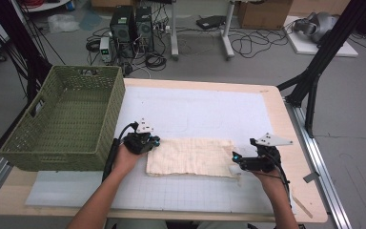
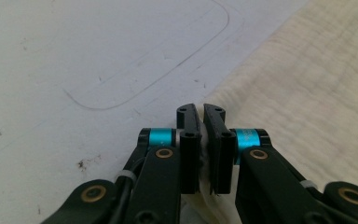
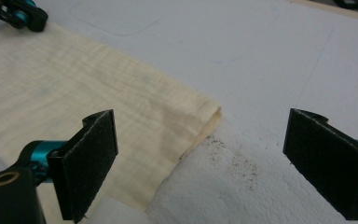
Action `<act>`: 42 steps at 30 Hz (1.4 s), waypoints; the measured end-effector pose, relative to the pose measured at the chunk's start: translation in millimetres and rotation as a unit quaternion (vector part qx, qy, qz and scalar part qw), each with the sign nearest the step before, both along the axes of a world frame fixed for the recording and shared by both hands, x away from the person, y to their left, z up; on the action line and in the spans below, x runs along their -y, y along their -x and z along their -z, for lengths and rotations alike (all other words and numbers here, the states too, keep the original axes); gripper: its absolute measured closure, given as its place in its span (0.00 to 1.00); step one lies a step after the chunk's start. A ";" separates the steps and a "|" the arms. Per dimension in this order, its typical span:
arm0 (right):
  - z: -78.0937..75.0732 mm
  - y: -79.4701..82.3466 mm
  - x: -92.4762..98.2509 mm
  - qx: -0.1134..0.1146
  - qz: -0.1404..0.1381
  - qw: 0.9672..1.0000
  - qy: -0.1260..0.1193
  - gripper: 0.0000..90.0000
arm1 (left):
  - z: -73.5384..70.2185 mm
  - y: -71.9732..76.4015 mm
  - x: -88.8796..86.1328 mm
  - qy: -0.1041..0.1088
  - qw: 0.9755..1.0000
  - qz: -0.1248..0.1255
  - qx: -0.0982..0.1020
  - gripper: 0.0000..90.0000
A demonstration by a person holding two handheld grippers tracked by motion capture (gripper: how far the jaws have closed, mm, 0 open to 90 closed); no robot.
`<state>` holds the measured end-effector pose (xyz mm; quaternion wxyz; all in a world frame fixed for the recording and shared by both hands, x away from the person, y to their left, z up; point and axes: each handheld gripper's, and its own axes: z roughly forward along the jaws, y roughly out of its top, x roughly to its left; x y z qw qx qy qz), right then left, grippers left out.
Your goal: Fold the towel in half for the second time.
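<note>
- High view: a cream cloth, folded flat into a long rectangle, lies on the white mat toward the near edge of the surface, about midway between its left and right edges. The left gripper sits at the cloth's far left corner, the right gripper at its right end. A green woven basket stands on the surface's left edge, just beside the cloth.
- Left gripper view: the left gripper has its jaws drawn together, clamped on a thin fold of the cloth at its corner; a little white fabric shows between the pads.
- Right gripper view: the right gripper has its jaws wide apart, straddling the cloth at its doubled corner, touching nothing.
- Handling, as I judge it: the cloth looks light, soft and limp, so it will sag and unfold if lifted by one point. Pinch both layers at the corners, well in from the edge, or the lower layer may slip free.
</note>
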<state>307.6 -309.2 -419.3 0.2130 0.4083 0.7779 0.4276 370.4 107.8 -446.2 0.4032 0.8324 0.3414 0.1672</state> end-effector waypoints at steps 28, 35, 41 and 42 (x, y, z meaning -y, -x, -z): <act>22.2 -65.3 -23.0 -0.097 -0.060 0.992 0.047 0.88 | 2.8 -1.1 -16.0 0.102 0.994 -0.039 -0.011 0.95; 18.8 -62.7 -25.4 -0.079 -0.052 0.994 0.048 0.93 | -4.7 1.0 -18.6 0.110 0.993 -0.043 0.017 0.95; 12.9 -61.4 -25.4 -0.041 -0.029 0.998 0.045 0.94 | -9.1 1.1 -19.3 0.132 0.989 -0.052 0.033 0.96; 12.2 -60.7 -25.0 -0.037 -0.028 0.998 0.046 0.94 | -10.0 2.1 -19.6 0.134 0.989 -0.051 0.036 0.96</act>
